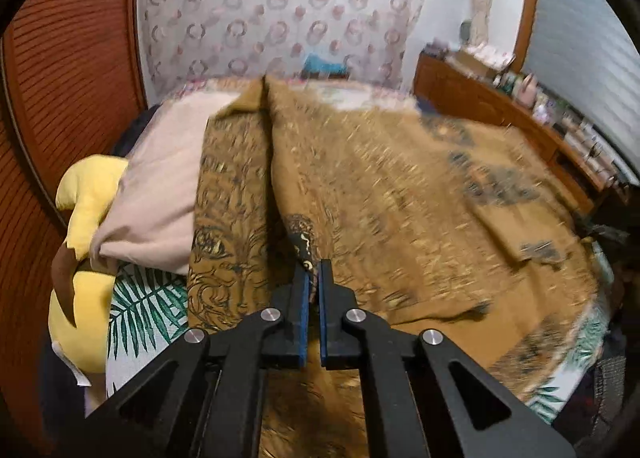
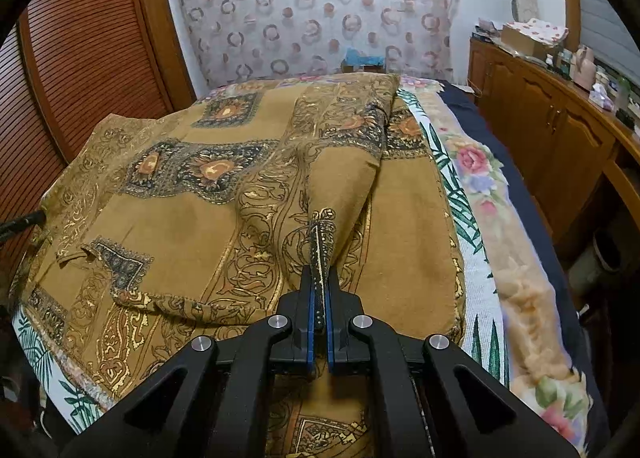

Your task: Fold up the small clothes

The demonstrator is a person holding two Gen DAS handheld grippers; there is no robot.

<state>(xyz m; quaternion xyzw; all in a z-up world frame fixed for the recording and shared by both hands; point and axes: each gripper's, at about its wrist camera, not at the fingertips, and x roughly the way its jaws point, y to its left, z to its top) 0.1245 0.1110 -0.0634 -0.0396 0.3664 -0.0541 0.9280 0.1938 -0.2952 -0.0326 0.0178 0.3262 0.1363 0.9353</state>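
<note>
A mustard-brown patterned garment [image 1: 400,185] with dark and gold ornament lies spread over the bed; it also shows in the right wrist view [image 2: 192,217]. My left gripper [image 1: 314,270] is shut on a raised fold of the garment's edge, which rises in a ridge away from the fingers. My right gripper [image 2: 320,278] is shut on another dark-trimmed edge of the garment, lifting a fold above the flat part. The left view is motion-blurred on the right side.
A yellow plush toy [image 1: 84,242] and a pale pink pillow [image 1: 160,185] lie at the bed's left. A leaf-print sheet [image 2: 480,298] and floral blanket [image 2: 520,298] cover the bed. A wooden cabinet [image 2: 552,129] with clutter stands right; louvred wooden doors [image 2: 88,57] stand left.
</note>
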